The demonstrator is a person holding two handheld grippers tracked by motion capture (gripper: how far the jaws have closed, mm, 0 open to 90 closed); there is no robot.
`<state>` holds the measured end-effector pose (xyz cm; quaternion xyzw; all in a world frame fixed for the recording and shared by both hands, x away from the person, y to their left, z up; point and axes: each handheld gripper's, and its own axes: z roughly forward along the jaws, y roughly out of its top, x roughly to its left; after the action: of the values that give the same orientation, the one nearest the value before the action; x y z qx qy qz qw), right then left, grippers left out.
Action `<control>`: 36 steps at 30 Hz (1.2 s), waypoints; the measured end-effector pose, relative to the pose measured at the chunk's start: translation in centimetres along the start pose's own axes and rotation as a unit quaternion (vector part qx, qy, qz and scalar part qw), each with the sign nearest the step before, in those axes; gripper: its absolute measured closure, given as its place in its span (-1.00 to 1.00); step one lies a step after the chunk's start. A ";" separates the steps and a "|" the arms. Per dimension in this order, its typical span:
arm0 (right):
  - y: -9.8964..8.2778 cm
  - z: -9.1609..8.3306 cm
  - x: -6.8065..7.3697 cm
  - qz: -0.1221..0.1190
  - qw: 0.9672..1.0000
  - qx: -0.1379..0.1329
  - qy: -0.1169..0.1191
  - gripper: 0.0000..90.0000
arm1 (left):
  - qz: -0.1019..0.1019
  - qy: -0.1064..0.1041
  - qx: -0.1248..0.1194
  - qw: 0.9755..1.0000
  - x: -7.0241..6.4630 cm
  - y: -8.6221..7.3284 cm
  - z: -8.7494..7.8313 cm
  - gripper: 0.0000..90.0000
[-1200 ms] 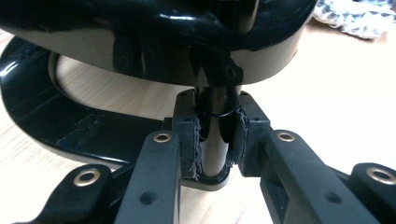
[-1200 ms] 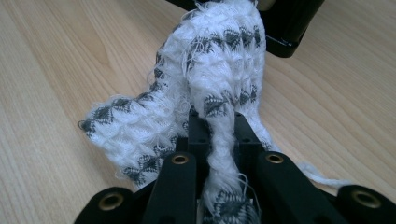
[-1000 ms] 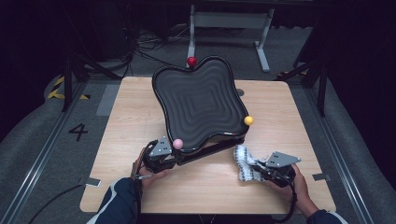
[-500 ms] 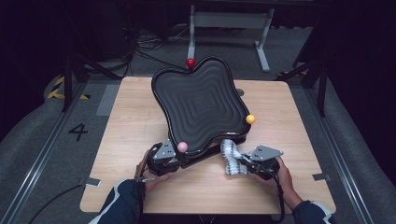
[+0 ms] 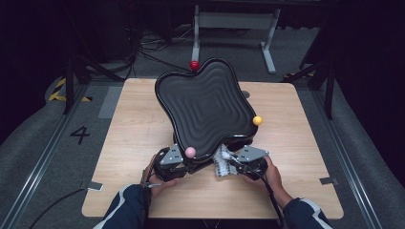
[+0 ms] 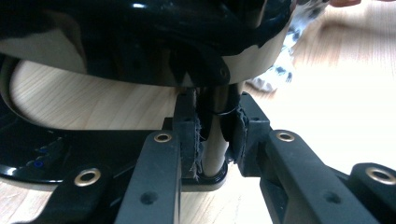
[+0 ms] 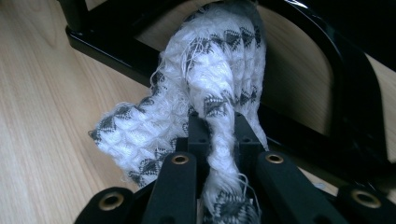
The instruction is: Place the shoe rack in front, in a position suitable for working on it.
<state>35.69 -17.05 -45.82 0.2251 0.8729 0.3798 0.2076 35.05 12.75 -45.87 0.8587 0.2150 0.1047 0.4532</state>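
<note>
Cloth (image 7: pixel 205 98): white knit with a grey pattern, bunched, lying on the counter (image 5: pixel 133 129) at its near edge, just beside the near right rim of the black wavy tray (image 5: pixel 205 107). In the right gripper view a twisted fold of it runs between the jaws of the right gripper (image 7: pixel 218 140), which are closed tight on it; the rest spills forward against the tray's black base frame (image 7: pixel 112 46).

Tray: ridged, four-lobed, tilted on a stand, near side low. Left gripper (image 6: pixel 212 140) is at its near left underside, jaws pinched on a slim upright post (image 6: pixel 215 154) of the stand, pads pressing both sides.

High view: left gripper (image 5: pixel 173 160) and right gripper (image 5: pixel 241 160) sit side by side at the tray's near edge, cloth (image 5: pixel 222 164) between them.

Three balls on the tray's rim: pink ball (image 5: pixel 190 152) near, yellow ball (image 5: pixel 257 120) right, red ball (image 5: pixel 194 65) far.

Surroundings: dark floor, a "4" marking (image 5: pixel 79 134) left of the counter.
</note>
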 end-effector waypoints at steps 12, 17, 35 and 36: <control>1.9 2.6 2.6 -0.034 0.999 -0.003 0.024 0.82 | 0.000 -0.009 -0.004 1.000 -0.9 0.2 0.6 0.65; 2.2 3.5 3.3 -0.056 0.998 -0.002 0.020 0.82 | -0.003 -0.008 -0.007 1.000 -1.1 0.1 0.5 0.65; 0.1 2.5 -1.3 -0.036 0.996 0.022 -0.079 0.82 | -0.005 0.002 -0.008 1.000 -1.1 -0.4 -0.2 0.65; -0.1 2.3 -1.8 -0.028 0.996 0.026 -0.084 0.82 | -0.003 0.003 -0.005 1.000 -1.1 -0.4 -0.2 0.65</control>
<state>38.37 -16.78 -47.04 0.2373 0.8678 0.3310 0.2847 33.88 12.61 -46.04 0.8557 0.2182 0.1068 0.4570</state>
